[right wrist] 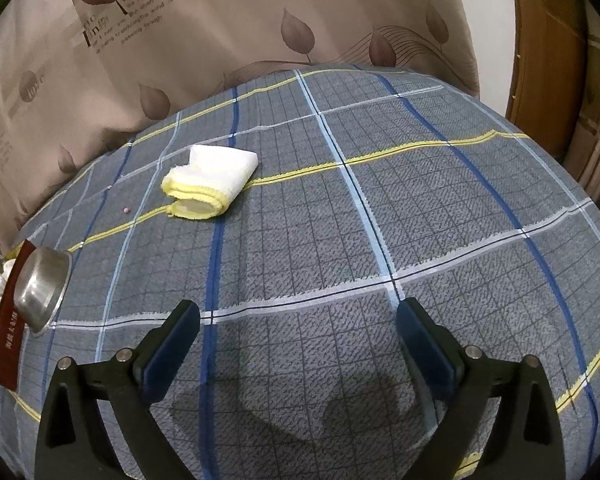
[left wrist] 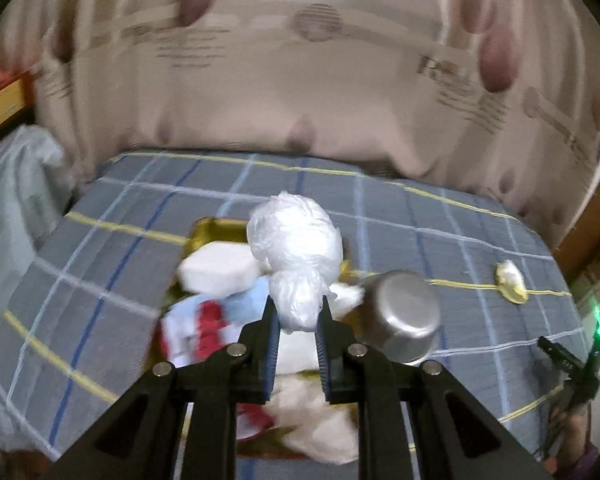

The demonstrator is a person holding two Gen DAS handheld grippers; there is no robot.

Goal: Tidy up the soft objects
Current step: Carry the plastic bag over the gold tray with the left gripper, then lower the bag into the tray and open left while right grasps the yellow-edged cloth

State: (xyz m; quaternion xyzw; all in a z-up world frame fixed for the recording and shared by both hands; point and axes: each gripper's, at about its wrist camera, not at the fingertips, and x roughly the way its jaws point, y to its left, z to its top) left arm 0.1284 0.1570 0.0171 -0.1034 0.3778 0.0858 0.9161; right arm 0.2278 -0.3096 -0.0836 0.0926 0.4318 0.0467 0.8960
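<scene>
My left gripper (left wrist: pixel 298 312) is shut on a knotted white plastic bag (left wrist: pixel 296 244) and holds it above a gold-lined box (left wrist: pixel 204 232). In the box lie a white foam block (left wrist: pixel 220 270), a blue, white and red cloth (left wrist: pixel 204 324) and white soft pieces (left wrist: pixel 320 424). A folded white cloth with a yellow edge (right wrist: pixel 210 182) lies on the checked bed cover, far ahead and left of my right gripper (right wrist: pixel 298 316). It also shows small in the left wrist view (left wrist: pixel 510 276). My right gripper is open and empty, low over the cover.
A steel bowl (left wrist: pixel 400 316) lies tipped against the box's right side; in the right wrist view the bowl (right wrist: pixel 40 288) leans on the red box wall (right wrist: pixel 8 336). A leaf-print curtain (right wrist: pixel 180 40) hangs behind the bed. A wooden door (right wrist: pixel 548 60) stands at the right.
</scene>
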